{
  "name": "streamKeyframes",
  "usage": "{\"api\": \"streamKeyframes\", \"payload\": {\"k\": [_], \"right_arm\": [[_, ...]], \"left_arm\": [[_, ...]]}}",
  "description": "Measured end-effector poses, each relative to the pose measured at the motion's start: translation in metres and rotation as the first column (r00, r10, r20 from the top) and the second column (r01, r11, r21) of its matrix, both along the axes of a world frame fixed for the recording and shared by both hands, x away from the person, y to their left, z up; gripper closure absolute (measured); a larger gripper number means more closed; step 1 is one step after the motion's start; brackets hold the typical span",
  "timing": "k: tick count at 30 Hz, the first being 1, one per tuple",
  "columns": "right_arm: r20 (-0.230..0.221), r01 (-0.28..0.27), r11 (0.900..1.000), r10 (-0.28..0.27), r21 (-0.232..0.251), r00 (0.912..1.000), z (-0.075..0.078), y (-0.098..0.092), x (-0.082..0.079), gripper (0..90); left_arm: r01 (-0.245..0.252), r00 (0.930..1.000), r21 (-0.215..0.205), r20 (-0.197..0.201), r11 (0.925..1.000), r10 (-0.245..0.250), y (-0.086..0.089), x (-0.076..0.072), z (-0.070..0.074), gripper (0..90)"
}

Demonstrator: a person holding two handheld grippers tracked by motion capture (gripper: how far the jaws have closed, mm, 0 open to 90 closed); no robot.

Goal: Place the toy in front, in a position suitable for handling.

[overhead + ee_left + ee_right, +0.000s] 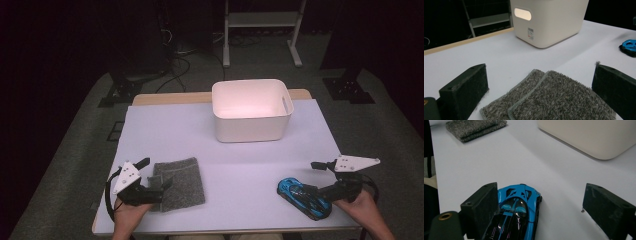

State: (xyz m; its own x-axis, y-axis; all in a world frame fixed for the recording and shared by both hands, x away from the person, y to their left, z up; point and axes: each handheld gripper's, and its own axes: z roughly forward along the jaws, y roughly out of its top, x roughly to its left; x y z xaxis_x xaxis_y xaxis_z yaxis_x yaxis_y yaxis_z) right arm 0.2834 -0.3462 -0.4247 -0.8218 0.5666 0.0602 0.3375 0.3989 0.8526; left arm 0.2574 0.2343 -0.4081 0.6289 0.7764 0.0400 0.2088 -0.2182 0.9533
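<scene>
A white bin (pixel 251 111) stands open-topped toward the far side of the white-covered table (pixel 165 130), a slot handle cut into its side wall and a small barcode label below that slot. Beyond the table, on the grey carpet (pixel 85 115), stands a white metal frame (pixel 261 30) against a dark background.

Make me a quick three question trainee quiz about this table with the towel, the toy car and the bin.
1. True or false: the grey folded towel lies between the left tool's open jaws.
2. Which thing sits between the right tool's jaws: A white bin, B blue toy car, C towel?
3. Fill in: the bin stands at the table's ____ edge.

Key: 1 true; 2 B; 3 far.
</scene>
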Motion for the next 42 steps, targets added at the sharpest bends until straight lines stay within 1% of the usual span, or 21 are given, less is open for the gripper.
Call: {"api": "streamKeyframes", "payload": {"k": [3,6,7,9,12,14,15,16,20,22,23,25,26,28,31,32,34,37,39,41,42], "right_arm": [[-0.011,0.001,1.000,-0.001,0.004,0.9999,0.000,0.000,0.000,12.0],[-0.018,-0.006,1.000,0.005,-0.004,0.9998,0.000,0.001,-0.001,11.9],[-0.028,-0.010,1.000,0.010,-0.008,0.9996,0.000,0.003,-0.001,11.9],[-0.030,-0.011,1.000,0.010,-0.016,0.9995,0.000,0.004,-0.002,11.9],[-0.044,-0.022,0.999,0.020,-0.045,0.9988,0.002,0.011,-0.003,11.9],[-0.045,-0.025,0.998,0.023,-0.050,0.9987,0.002,0.012,-0.003,11.9],[-0.043,-0.028,0.998,0.025,-0.064,0.9988,0.004,0.018,-0.003,11.9],[-0.043,-0.028,0.998,0.025,-0.064,0.9988,0.004,0.018,-0.003,11.9],[-0.055,-0.050,0.993,0.044,-0.111,0.9975,0.005,0.031,-0.004,11.9],[-0.062,-0.054,0.991,0.047,-0.120,0.9969,0.004,0.033,-0.004,12.0],[-0.067,-0.057,0.990,0.049,-0.130,0.9966,0.003,0.036,-0.005,11.9],[-0.076,-0.068,0.983,0.056,-0.168,0.9955,0.000,0.042,-0.006,12.0],[-0.076,-0.068,0.983,0.056,-0.168,0.9955,0.000,0.042,-0.006,12.0],[-0.087,-0.062,0.979,0.046,-0.195,0.9951,-0.002,0.045,-0.007,12.0],[-0.097,-0.059,0.974,0.038,-0.221,0.9945,-0.004,0.048,-0.008,12.1],[-0.113,-0.058,0.970,0.032,-0.237,0.9931,-0.005,0.049,-0.010,12.1],[-0.115,-0.056,0.969,0.029,-0.239,0.9929,-0.006,0.049,-0.010,12.1],[-0.135,-0.055,0.964,0.020,-0.260,0.9906,-0.010,0.049,-0.012,12.1],[-0.152,-0.052,0.958,0.009,-0.281,0.9884,-0.013,0.049,-0.013,12.1],[-0.154,-0.054,0.957,0.010,-0.285,0.9881,-0.014,0.049,-0.014,12.2],[-0.149,-0.044,0.951,-0.002,-0.306,0.9888,-0.015,0.049,-0.016,12.7]], "left_arm": [[-0.005,1.0000,-0.003,0.000,1.0000,0.005,-0.001,0.001,0.000,0.0],[-0.009,1.0000,0.004,-0.003,0.9999,0.009,-0.002,0.002,0.000,0.0],[-0.013,0.9999,0.006,-0.004,0.9999,0.013,-0.003,0.002,0.000,0.0],[-0.011,0.9999,0.008,-0.002,0.9999,0.011,-0.003,0.002,0.000,0.0],[-0.007,1.0000,0.011,-0.001,0.9999,0.007,-0.004,0.002,0.000,0.0],[-0.002,1.0000,0.011,0.001,0.9999,0.002,-0.004,0.002,0.000,0.0],[0.000,1.0000,0.008,0.002,1.0000,0.000,-0.003,0.001,0.000,0.0],[0.000,1.0000,0.008,0.002,1.0000,0.000,-0.003,0.001,0.000,0.0],[0.003,0.9999,0.014,0.012,0.9999,-0.003,-0.003,0.000,0.001,0.0],[0.002,0.9999,0.015,0.014,0.9999,-0.002,-0.002,-0.001,0.002,0.0],[0.000,0.9999,0.010,0.017,0.9999,-0.001,-0.003,-0.001,0.002,0.0],[0.003,0.9998,0.012,0.018,0.9999,-0.004,-0.002,-0.001,0.002,0.0],[0.001,0.9999,0.010,0.015,0.9999,-0.001,-0.002,-0.001,0.002,0.0],[0.002,0.9999,0.012,0.015,0.9999,-0.002,-0.003,-0.001,0.002,0.0],[0.005,0.9999,0.015,0.016,0.9999,-0.005,-0.003,-0.001,0.002,0.0],[0.007,0.9998,0.018,0.017,0.9998,-0.007,-0.004,-0.002,0.002,0.0],[0.008,0.9998,0.019,0.018,0.9998,-0.008,-0.004,-0.002,0.002,0.0],[0.006,0.9998,0.025,0.017,0.9997,-0.007,-0.004,-0.002,0.002,0.0],[0.006,0.9998,0.023,0.020,0.9997,-0.007,-0.004,-0.002,0.002,0.0],[0.006,0.9998,0.022,0.019,0.9997,-0.006,-0.004,-0.002,0.002,0.0],[0.006,0.9998,0.023,0.020,0.9997,-0.006,-0.004,-0.002,0.002,0.0]]}}
